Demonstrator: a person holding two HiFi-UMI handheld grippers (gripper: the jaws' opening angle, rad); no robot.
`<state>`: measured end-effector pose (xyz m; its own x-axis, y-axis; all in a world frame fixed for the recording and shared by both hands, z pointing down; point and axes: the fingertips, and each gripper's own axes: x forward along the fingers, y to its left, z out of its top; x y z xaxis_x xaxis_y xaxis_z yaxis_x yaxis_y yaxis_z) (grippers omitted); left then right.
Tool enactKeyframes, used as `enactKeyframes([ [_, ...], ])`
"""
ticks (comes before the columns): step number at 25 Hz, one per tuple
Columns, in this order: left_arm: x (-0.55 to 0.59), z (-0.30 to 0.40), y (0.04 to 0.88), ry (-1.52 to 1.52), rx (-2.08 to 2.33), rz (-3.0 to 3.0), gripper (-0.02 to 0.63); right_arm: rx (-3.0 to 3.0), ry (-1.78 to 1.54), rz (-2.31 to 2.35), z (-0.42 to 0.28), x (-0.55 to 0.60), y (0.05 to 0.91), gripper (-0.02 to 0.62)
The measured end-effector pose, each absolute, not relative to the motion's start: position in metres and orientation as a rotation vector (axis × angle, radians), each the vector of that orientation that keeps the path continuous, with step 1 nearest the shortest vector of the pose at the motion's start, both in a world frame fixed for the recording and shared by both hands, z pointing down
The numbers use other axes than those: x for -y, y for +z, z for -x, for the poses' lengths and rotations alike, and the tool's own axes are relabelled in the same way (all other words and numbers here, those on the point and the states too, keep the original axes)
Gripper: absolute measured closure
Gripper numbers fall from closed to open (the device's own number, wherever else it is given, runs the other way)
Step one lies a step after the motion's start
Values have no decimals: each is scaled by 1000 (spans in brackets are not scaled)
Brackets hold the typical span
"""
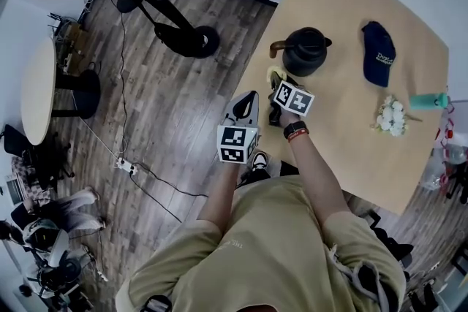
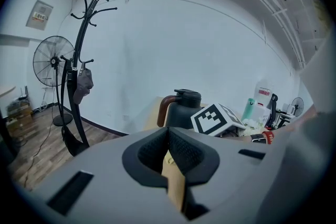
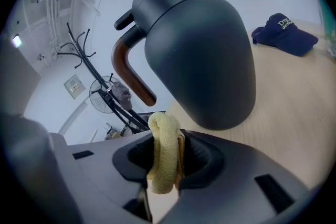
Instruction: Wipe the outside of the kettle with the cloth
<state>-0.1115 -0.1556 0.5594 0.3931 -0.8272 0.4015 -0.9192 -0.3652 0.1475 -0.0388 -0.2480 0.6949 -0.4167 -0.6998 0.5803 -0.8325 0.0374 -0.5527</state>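
Wooden table (image 1: 351,120) bears one kettle (image 1: 303,51). Right gripper (image 1: 278,86), extended just beside it, pinches one yellow cloth (image 3: 164,155). Left gripper (image 2: 169,136) hangs over the floor, jaws together, empty.

Both claws out front, jaws closed

Left claw (image 1: 249,99) is pinched together on nothing; right claw (image 1: 278,86) reaches further ahead, right forearm (image 1: 316,166) extended, clamped on the yellow cloth (image 3: 164,157).

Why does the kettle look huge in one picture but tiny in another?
Right gripper view: the wide-angle camera is very close, so the kettle bulges and the room curves; head view: seen from high above, it looks small; left gripper view: edges fade to black.
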Motion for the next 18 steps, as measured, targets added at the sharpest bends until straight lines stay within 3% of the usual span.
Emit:
enactKeyframes([
  [18,152,118,564,430,1494,-2320,584,2021,1662,-1831,26,276,707,468],
])
